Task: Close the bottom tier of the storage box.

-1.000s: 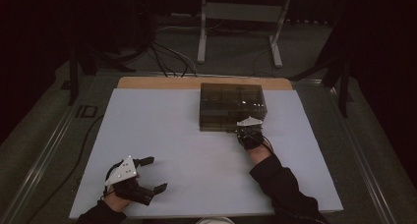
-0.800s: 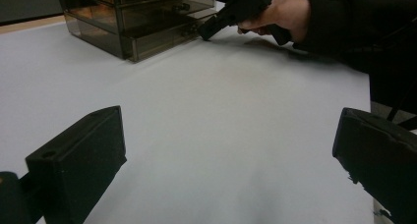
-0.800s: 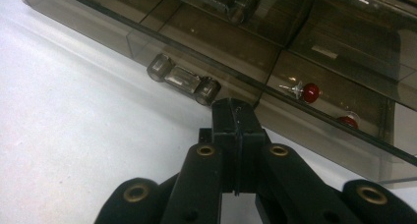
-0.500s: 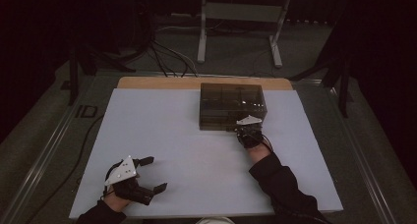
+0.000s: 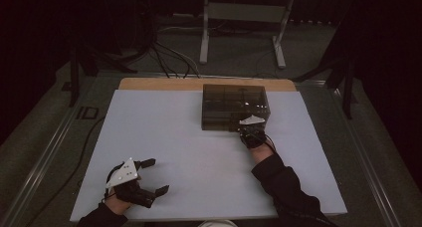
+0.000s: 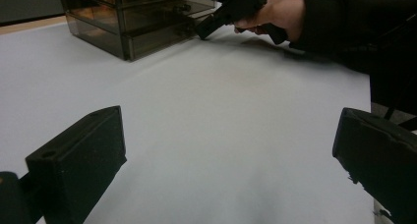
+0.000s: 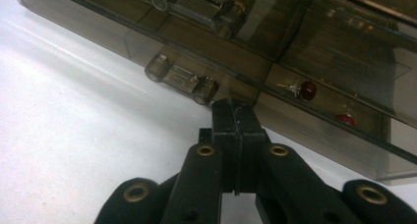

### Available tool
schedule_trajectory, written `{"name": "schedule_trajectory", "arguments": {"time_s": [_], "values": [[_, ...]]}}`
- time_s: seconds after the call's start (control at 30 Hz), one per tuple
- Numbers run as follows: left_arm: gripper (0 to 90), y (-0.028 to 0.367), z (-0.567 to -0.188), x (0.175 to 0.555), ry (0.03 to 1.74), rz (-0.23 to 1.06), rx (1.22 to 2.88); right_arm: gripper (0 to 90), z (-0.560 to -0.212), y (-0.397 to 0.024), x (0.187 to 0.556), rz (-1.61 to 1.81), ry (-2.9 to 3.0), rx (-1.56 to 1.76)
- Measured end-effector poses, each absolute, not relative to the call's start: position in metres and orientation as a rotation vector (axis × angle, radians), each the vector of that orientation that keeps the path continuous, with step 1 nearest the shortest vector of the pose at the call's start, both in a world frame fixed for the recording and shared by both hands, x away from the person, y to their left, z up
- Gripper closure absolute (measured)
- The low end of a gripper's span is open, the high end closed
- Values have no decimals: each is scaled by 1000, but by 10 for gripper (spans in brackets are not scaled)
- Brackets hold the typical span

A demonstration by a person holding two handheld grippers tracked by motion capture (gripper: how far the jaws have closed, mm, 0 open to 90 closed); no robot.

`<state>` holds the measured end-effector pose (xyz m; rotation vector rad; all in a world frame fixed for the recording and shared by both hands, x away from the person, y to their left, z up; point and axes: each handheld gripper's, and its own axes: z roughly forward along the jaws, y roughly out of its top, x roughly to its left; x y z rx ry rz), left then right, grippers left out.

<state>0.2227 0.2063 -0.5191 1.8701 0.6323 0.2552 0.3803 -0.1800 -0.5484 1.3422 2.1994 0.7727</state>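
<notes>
Drawer cabinet (image 5: 234,106) sits at the far middle of the bench (image 5: 174,137). Right hand-held gripper (image 5: 250,133) is just in front of the cabinet's lower right drawer (image 7: 314,111). Left hand-held gripper (image 5: 149,177) lies well apart, near-left of the cabinet.

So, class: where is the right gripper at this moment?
In the high view, the right gripper sits right of the table's centre, jaws shut, tips at the drawer box's near front, by its bottom drawer's handle.

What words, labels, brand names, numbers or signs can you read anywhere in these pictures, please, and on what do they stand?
There are none to read.
The smoky drawer box bears no print on its fronts, handles or top.
The white table sheet is plain.
The left gripper and the right gripper show no marking; the grey plates on top are blank.
A small dark patch on the floor left of the table is too small and dim to tell.
</notes>
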Motion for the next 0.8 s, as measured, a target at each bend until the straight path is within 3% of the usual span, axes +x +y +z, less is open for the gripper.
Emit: {"name": "schedule_trajectory", "arguments": {"time_s": [0.8], "values": [[7,207,-519,223,633,256,1872,898,-549,-178,391,765,2191,1349]]}}
